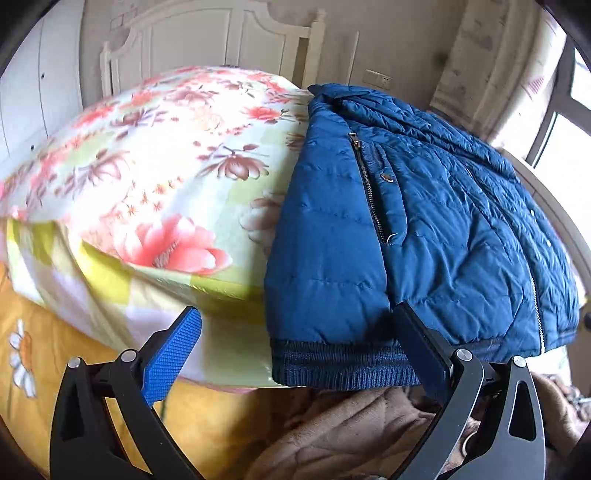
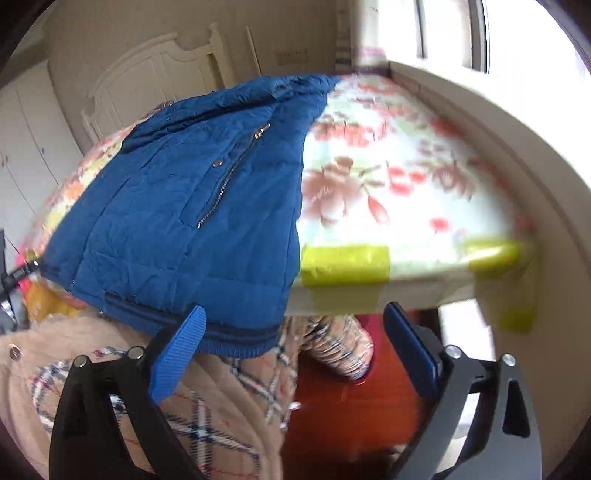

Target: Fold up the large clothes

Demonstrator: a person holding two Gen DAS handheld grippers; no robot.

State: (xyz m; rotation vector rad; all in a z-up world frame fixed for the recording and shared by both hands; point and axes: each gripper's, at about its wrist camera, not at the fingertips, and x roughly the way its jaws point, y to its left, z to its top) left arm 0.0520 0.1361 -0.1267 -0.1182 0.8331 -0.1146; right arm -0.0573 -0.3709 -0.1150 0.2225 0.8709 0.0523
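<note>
Where the bed [image 1: 155,177] meets its near edge, we list one blue quilted jacket [image 1: 406,229], lying flat on the floral bedsheet [image 2: 388,192] with its ribbed hem [image 1: 340,362] hanging just over the mattress edge.

Item, jacket: dark blue, puffed and stitched in bands; a slanted pocket zip [image 1: 369,184] with a metal pull and a small snap beside it on each side; a front zip runs down the far right in the left wrist view. The collar end lies toward the white headboard [image 1: 207,40].

Item, left claw [image 1: 299,350]: we hold it spread wide, nothing between its blue pads; its right finger [image 1: 424,354] stands in front of the jacket hem, and whether it touches the cloth we cannot tell.

Item, right claw [image 2: 295,350]: spread wide, nothing pinched; its left finger [image 2: 181,350] overlaps the hem's corner in the picture, its other finger stands clear over the red floor [image 2: 332,406].

Item, tan coat with plaid lining [image 2: 110,387]: lying below the bed edge, under both claws.

Item, yellow daisy-print cloth [image 1: 110,350]: beside the bed at the left.

Item, window [image 2: 450,33]: beyond the bed's far right corner.
</note>
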